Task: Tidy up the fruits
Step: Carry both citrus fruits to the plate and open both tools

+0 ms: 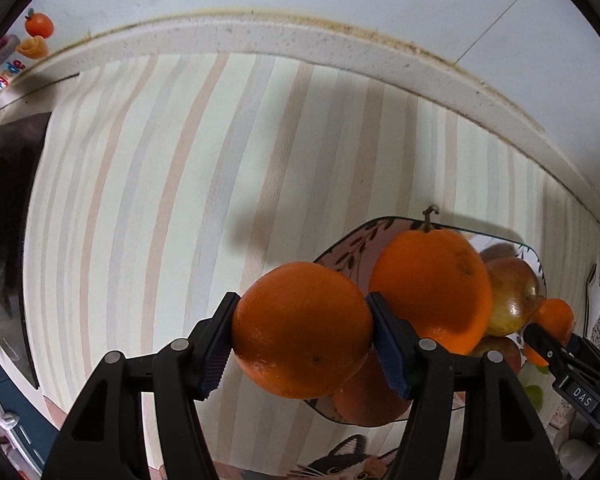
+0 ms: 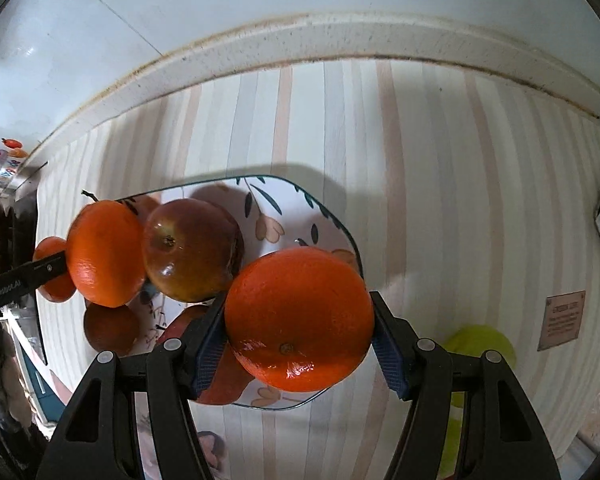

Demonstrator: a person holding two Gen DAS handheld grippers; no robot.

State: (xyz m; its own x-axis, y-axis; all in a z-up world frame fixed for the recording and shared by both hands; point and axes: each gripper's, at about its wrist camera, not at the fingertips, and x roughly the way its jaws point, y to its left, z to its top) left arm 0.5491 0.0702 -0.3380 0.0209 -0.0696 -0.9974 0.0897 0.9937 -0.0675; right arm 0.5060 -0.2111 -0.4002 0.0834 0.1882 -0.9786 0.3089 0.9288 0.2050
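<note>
Downward both, left tool (image 1: 302,340) clamping orange (image 1: 300,328), right tool (image 2: 298,338) clamping another orange (image 2: 298,316)

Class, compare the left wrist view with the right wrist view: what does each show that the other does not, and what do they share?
Only the left wrist view: a cat picture at the bottom edge, and the left gripper seen head on, shut on its orange.

Only the right wrist view: a small brown label and a yellow-green round thing on the striped surface, and the right gripper head on, shut on its own orange.

Both: the floral plate, the stemmed orange, the apple and the striped surface.
</note>
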